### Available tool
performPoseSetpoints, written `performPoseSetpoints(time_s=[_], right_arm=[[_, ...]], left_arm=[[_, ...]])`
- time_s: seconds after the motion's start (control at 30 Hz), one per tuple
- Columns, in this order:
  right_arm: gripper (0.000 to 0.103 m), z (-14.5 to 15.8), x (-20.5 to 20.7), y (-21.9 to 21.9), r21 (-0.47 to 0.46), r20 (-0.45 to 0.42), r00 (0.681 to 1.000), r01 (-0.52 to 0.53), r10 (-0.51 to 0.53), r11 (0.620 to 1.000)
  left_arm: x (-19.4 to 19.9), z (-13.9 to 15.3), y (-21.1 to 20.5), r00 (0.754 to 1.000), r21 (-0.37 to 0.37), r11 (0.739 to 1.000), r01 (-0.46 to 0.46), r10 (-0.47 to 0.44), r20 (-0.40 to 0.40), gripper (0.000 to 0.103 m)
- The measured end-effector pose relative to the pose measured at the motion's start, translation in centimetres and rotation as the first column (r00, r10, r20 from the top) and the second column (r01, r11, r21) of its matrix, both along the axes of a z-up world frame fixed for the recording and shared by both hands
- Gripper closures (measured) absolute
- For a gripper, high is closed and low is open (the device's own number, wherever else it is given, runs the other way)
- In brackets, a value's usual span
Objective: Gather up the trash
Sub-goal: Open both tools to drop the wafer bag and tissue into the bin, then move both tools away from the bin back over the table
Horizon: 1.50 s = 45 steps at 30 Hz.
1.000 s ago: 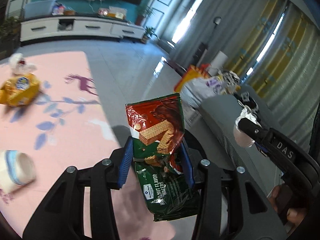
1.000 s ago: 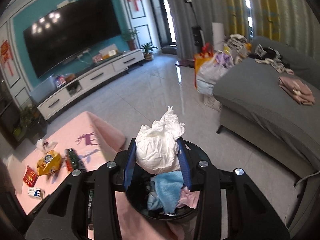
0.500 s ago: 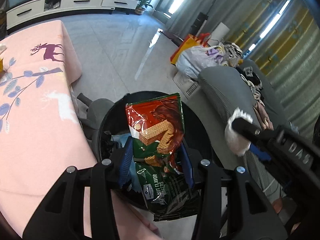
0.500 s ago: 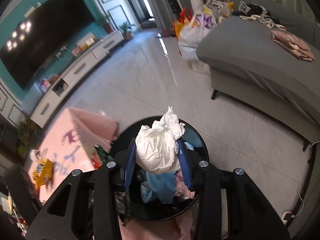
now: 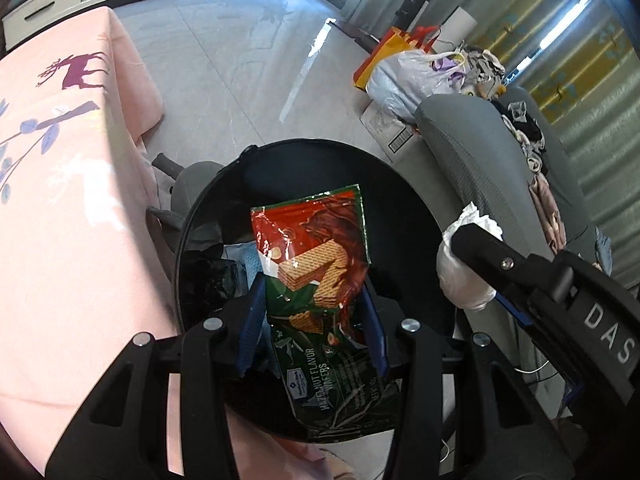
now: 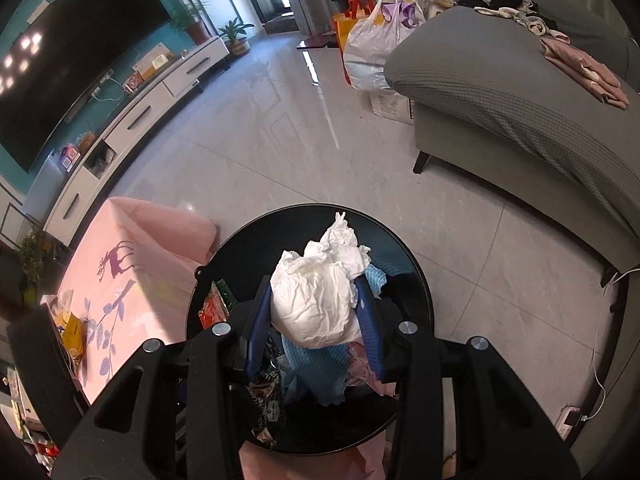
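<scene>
My left gripper (image 5: 312,296) is shut on a red and green hazelnut wafer wrapper (image 5: 316,264) and holds it right above the open black trash bin (image 5: 404,184). My right gripper (image 6: 312,292) is shut on a crumpled white paper wad (image 6: 316,296), also above the bin (image 6: 416,272), which holds blue and pink trash. The right gripper (image 5: 476,268) with its wad shows at the right of the left wrist view. The wrapper (image 6: 214,304) shows at the bin's left side in the right wrist view.
A table with a pink deer-print cloth (image 5: 60,184) stands left of the bin, with yellow snack bags (image 6: 70,328) on it. A grey sofa (image 6: 520,92) is to the right. Full shopping bags (image 6: 372,40) and a white TV cabinet (image 6: 132,116) stand further off across the tiled floor.
Both grippers have swung from above the table to over the bin and tilted downward. Each keeps its hold on its trash.
</scene>
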State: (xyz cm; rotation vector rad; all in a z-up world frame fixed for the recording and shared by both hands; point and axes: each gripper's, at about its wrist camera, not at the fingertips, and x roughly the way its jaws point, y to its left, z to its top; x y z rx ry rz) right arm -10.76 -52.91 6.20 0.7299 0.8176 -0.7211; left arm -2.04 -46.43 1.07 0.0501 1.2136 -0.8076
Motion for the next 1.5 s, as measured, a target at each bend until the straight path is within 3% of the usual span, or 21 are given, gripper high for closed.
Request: performPoseSetpoints(time_s=[0.33,0.53,0.63,0.9,1.07,1.2,1.33,1.5], right_arm=[[0.059,-1.2,-0.1,-0.9,0.022,-0.041,0.999,0.026,-0.025,0.999],[0.059,-1.4,-0.3,-1.3,0.031,-0.050,0.998,0.033,-0.031,0.999],[0.056,-1.3,-0.5,-1.4,0.023,-0.052,0.998,0.042,-0.040,0.999],[0.041,0.2,-0.7,-0.8,-0.022,-0.026,0.998,0.055,-0.056,0.998],[0.024,2.3,-0.9,0.2,-0.069,0.027,0.999,0.048,-0.046,0.996],[0.020,3.8,-0.3,1.4,-0.116,0.054,0.998,0.042,-0.036,0.992],[0.014,4.7,0.8,3.2,-0.157,0.063,0.998,0.021,-0.011,0.987],[0.010,5.9,2.7,6.3,-0.208,0.073,0.996,-0.043,0.059,0.977]], left_arm=[[-0.8,-0.6,-1.8,0.998,0.054,0.997,0.059,-0.060,0.029,0.057],[-0.9,-0.6,-1.7,0.998,0.045,0.997,0.059,-0.060,0.020,0.056],[-0.9,-0.3,-1.4,0.998,0.030,0.998,0.054,-0.055,0.029,0.034],[-0.5,2.5,1.8,0.999,-0.047,0.999,0.014,-0.012,0.053,0.011],[0.4,5.6,7.6,0.992,-0.117,0.990,-0.076,0.086,0.089,0.004],[1.6,7.6,14.8,0.968,-0.115,0.977,-0.180,0.197,0.156,0.003],[2.9,9.0,23.3,0.919,-0.097,0.943,-0.319,0.332,0.210,0.003],[4.0,9.9,33.6,0.839,-0.097,0.873,-0.478,0.486,0.246,0.003]])
